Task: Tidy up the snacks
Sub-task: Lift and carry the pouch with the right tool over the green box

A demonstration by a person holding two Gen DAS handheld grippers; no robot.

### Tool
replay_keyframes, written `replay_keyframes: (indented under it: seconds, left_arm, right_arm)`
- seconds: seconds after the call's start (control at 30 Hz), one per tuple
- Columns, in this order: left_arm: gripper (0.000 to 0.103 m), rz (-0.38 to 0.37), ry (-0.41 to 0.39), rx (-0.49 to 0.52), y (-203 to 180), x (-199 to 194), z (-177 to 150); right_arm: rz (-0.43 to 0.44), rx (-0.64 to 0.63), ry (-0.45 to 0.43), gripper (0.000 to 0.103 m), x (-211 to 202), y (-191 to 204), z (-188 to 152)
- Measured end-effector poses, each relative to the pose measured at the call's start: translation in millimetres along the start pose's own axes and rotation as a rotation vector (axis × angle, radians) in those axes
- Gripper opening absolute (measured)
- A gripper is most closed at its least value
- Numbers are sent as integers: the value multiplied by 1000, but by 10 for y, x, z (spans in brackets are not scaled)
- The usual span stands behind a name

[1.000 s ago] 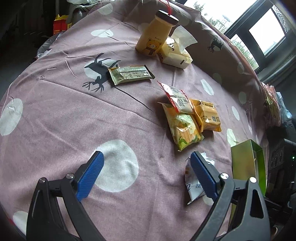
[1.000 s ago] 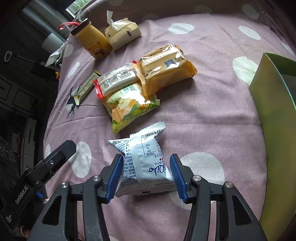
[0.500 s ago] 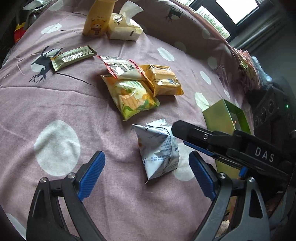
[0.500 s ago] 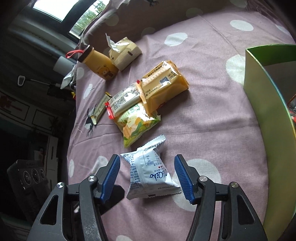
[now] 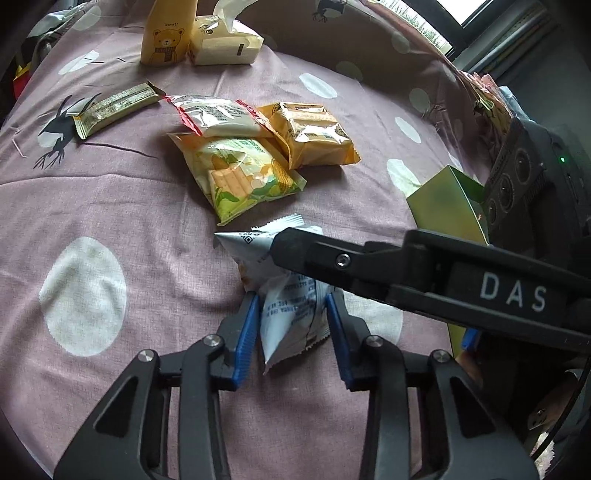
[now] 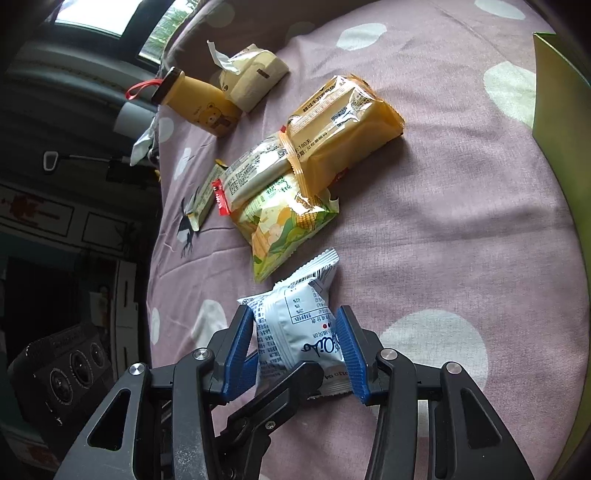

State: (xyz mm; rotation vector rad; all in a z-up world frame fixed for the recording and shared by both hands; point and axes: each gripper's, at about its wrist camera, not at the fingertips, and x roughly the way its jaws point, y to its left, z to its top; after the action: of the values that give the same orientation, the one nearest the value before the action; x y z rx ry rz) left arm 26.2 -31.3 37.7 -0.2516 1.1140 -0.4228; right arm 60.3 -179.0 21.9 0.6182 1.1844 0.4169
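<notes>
Both sets of jaws are closed in on the same thing here: the white snack packet (image 5: pixel 291 314) (image 6: pixel 295 332). It's squeezed between the blue pads of the left gripper (image 5: pixel 291 321) at its lower end, and in the right wrist view it's pinched by the right gripper (image 6: pixel 295 347) too, with the pads pressed into its sides so the wrapper is crumpled. The packet is held over the mauve polka-dot cloth (image 5: pixel 110 206) (image 6: pixel 443 206) that covers the bench; whether its far end is touching the cloth can't be told. In the left wrist view one black finger of the right gripper is seen lying across the top of the packet.

Just beyond the packet, a green and yellow corn snack bag (image 5: pixel 240 173) (image 6: pixel 284 225) is laid flat. It's overlapped by a white bar with red ends (image 5: pixel 218 114) (image 6: pixel 251 173) and an orange cracker pack (image 5: pixel 314 133) (image 6: pixel 340 125). Well off to the side, an olive-gold bar (image 5: pixel 114 105) (image 6: pixel 203 199) is found by a deer print.

At the far edge, a yellow bear bottle (image 5: pixel 166 33) (image 6: pixel 199 103) is stood beside a tissue pack (image 5: pixel 225 44) (image 6: pixel 251 74). A green box (image 5: pixel 443 206) (image 6: pixel 554 110) is parked near the bench's edge, on the right of both views.
</notes>
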Motion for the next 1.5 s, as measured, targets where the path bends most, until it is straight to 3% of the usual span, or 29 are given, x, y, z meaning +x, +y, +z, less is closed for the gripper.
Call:
replay_keyframes:
  seconds: [0.23, 0.73, 1.1, 1.5]
  left_arm:
    - [35, -22, -154, 61, -88, -357, 2]
    - [35, -90, -389, 196, -406, -870, -87]
    - [37, -120, -495, 264, -701, -1166, -197]
    - [37, -200, -492, 350, -1278, -1114, -184]
  right_arm:
    - [1, -83, -60, 48, -160, 240, -87]
    - [-16, -230, -330, 48, -834, 693, -323]
    - [-71, -326, -477, 48, -1269, 892, -520]
    - [-113, -257, -603, 48, -1803, 664, -600]
